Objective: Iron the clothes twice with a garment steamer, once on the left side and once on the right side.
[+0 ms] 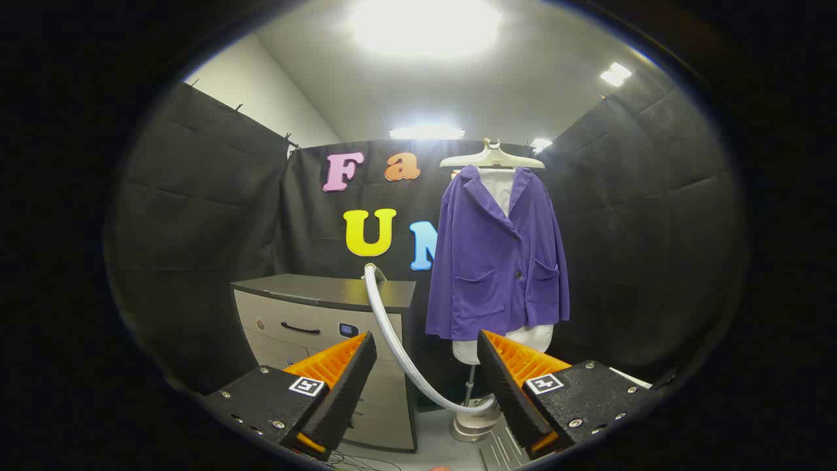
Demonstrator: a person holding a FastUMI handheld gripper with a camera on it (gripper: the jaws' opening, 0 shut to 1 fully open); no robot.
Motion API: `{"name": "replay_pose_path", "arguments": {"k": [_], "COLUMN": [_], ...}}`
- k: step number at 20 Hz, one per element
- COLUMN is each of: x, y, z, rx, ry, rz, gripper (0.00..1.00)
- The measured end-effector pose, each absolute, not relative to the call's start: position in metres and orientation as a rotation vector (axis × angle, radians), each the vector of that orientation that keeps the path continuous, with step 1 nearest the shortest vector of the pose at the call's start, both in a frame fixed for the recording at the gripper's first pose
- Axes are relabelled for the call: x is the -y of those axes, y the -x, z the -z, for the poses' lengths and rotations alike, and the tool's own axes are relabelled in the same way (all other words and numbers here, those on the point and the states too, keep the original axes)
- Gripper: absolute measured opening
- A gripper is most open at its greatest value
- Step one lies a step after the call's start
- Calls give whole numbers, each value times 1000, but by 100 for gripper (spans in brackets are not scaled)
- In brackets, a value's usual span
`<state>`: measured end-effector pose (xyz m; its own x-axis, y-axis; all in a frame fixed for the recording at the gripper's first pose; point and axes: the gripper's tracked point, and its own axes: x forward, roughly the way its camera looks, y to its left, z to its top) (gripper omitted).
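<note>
A purple jacket (498,255) hangs on a pale hanger (492,157) over a white dress form (503,343), well beyond my fingers and a little right of them. A white steamer hose (392,333) curves from the top of the cabinet down to the steamer base (472,422) on the floor, passing between my fingers farther off. The steamer's head is hidden. My gripper (426,347) is open, its fingers wide apart with nothing between them.
A grey cabinet with drawers (314,314) stands left of the jacket, beyond my left finger. Black cloth walls close the booth on three sides. A grey ribbed plate (500,451) lies on the floor near the steamer base, and cables trail below the cabinet.
</note>
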<state>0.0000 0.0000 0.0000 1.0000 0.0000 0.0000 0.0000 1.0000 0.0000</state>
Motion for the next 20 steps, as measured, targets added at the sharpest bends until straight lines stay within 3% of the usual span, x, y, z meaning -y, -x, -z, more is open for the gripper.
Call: {"name": "replay_pose_path", "arguments": {"k": [20], "x": [-7], "y": [-4], "z": [-10], "rx": [20], "ry": [-19], "rz": [-22], "gripper": [95]}}
